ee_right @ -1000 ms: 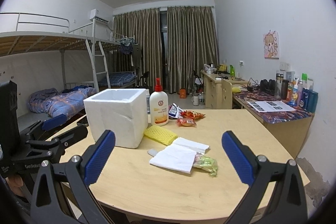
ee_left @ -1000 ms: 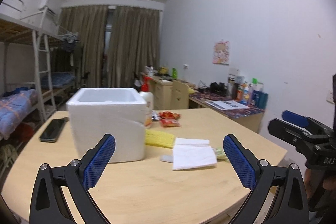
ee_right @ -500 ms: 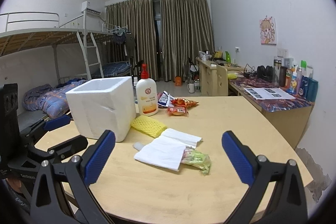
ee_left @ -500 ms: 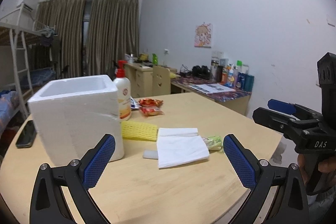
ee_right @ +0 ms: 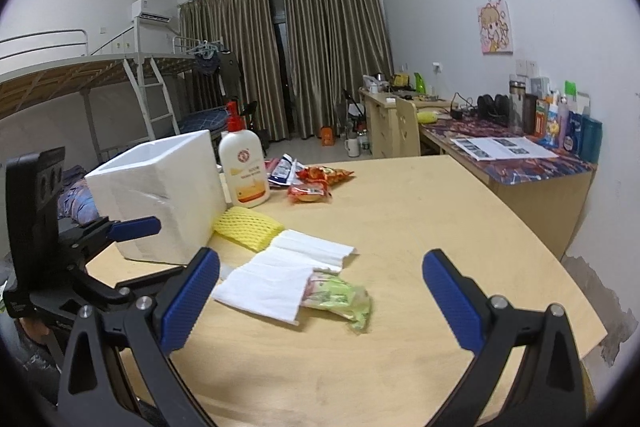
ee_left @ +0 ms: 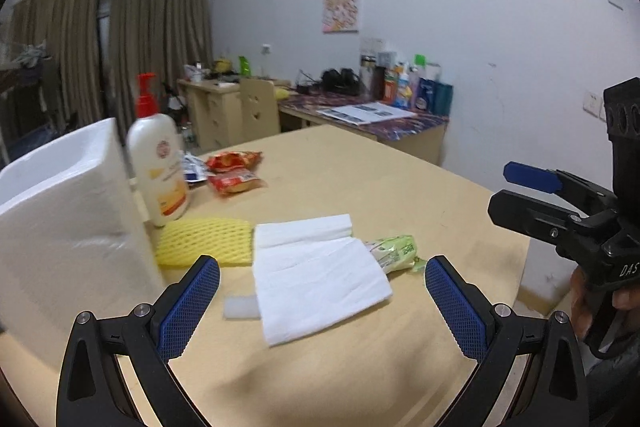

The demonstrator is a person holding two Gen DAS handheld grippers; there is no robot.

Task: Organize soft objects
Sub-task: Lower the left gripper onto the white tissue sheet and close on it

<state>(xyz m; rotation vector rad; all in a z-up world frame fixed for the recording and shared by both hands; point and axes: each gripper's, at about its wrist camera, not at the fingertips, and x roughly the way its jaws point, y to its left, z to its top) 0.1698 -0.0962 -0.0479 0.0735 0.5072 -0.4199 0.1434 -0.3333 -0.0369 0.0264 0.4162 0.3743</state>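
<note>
A white foam box [ee_left: 68, 223] [ee_right: 160, 195] stands on the wooden table [ee_left: 360, 179] [ee_right: 420, 227]. Beside it lie a yellow foam net [ee_left: 204, 241] [ee_right: 248, 227], a white folded tissue [ee_left: 316, 275] [ee_right: 276, 275], a green crumpled packet [ee_left: 394, 251] [ee_right: 340, 297] partly under the tissue, and a small white foam piece [ee_left: 240, 307]. My left gripper [ee_left: 322, 311] hovers open just in front of the tissue. My right gripper [ee_right: 320, 307] is open too, above the table's near edge, with the green packet between its fingers' line of sight. Neither holds anything.
A lotion bottle [ee_left: 158, 163] [ee_right: 244, 171] with a red pump stands behind the box, with red snack packets [ee_left: 234, 173] [ee_right: 316, 183] next to it. A cluttered desk [ee_right: 512, 155] runs along the right wall. A bunk bed [ee_right: 80, 79] stands at the left.
Both grippers have moved forward and lower toward the table; the left view has swung right, so the tissue now sits between its fingers. Both stay open.
</note>
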